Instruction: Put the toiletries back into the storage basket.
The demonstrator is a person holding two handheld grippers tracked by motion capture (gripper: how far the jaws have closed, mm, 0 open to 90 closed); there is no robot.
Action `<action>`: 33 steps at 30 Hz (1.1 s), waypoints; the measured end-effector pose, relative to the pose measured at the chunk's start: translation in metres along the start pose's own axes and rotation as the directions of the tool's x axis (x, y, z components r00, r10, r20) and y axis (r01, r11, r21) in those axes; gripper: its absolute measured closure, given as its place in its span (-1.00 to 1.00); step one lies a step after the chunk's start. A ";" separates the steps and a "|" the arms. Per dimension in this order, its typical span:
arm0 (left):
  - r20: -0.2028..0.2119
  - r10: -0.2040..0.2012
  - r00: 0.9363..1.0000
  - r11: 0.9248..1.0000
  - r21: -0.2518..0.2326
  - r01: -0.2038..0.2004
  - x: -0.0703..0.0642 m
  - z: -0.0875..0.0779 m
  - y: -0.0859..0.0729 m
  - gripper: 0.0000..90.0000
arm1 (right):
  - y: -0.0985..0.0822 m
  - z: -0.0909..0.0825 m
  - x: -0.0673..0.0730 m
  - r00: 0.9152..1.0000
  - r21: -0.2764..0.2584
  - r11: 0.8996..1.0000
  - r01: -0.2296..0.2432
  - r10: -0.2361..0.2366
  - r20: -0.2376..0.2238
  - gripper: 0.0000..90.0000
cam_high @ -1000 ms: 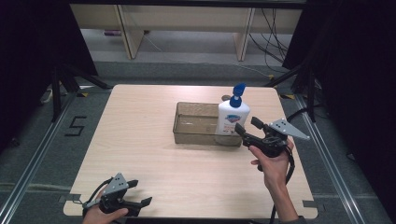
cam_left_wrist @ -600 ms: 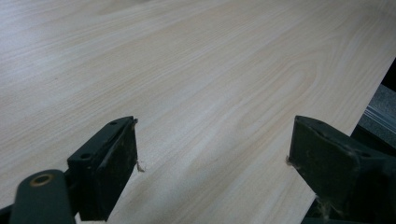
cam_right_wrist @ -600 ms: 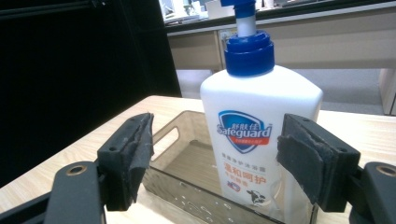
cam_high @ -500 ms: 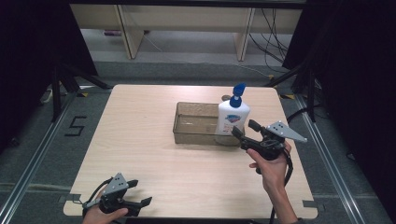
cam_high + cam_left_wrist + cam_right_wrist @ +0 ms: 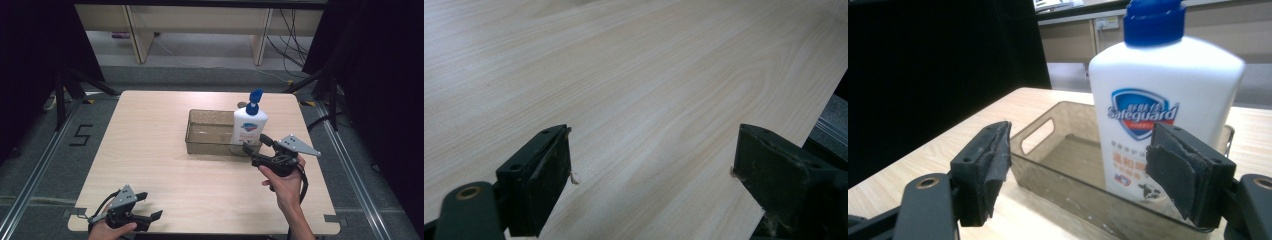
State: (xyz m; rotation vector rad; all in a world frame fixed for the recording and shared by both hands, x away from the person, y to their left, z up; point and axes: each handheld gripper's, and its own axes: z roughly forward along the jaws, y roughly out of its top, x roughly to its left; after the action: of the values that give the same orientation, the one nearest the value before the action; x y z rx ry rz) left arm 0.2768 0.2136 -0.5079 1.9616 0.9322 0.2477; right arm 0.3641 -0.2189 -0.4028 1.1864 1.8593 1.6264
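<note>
Pale wood-grain table (image 5: 150,150) across the middle of the high view, grey floor around it, with a floor marking "5" (image 5: 81,135) at the left of the frame. Right of the frame's centre, a smoky translucent plastic tray (image 5: 210,135) with cut-out handles, long axis running left to right in the frame. At its right end, inside it, a white Safeguard pump bottle (image 5: 248,127) standing upright, long axis vertical, blue pump cap (image 5: 255,97) on top with the nozzle pointing toward the upper right of the frame. In the right gripper view, printed label of the bottle (image 5: 1148,125) facing the camera, base seen through the tray's (image 5: 1068,185) near wall.

Just below and right of the tray in the high view, right gripper (image 5: 256,144) held in a hand (image 5: 282,180), jaws spread apart, aimed up and left at the bottle's lower part, grey three-cornered plate (image 5: 299,145) on top. From the right gripper's (image 5: 1075,175) own camera, both black jaws wide apart and grasping nothing, tray wall and bottle framed in the gap between them, not touching either.

At the lower left of the high view, near the table's front edge, left gripper (image 5: 151,206) held low in a hand (image 5: 105,231), pointing right. From its own camera, left gripper (image 5: 651,172) released, jaws well apart over bare wood (image 5: 624,75), table edge at the right of that frame.
</note>
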 end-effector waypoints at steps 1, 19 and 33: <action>0.000 0.000 1.000 1.000 -0.001 0.000 0.000 0.000 0.000 -0.67 | -0.001 0.002 -0.001 1.000 -0.014 1.000 0.013 -0.013 -0.013 -0.42; -0.001 0.009 1.000 1.000 0.003 -0.009 0.001 -0.001 0.001 -0.67 | -0.016 0.004 0.007 0.999 0.028 1.000 0.013 -0.012 -0.041 -0.42; 0.002 0.004 1.000 1.000 -0.004 -0.004 0.001 -0.001 0.001 -0.67 | -0.022 0.000 0.015 0.998 0.053 0.999 -0.005 0.009 -0.066 -0.42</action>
State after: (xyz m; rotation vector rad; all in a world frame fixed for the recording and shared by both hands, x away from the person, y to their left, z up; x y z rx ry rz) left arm 0.2771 0.2144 -0.5070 1.9600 0.9254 0.2496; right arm 0.3488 -0.2058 -0.4202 1.1755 1.9524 1.6486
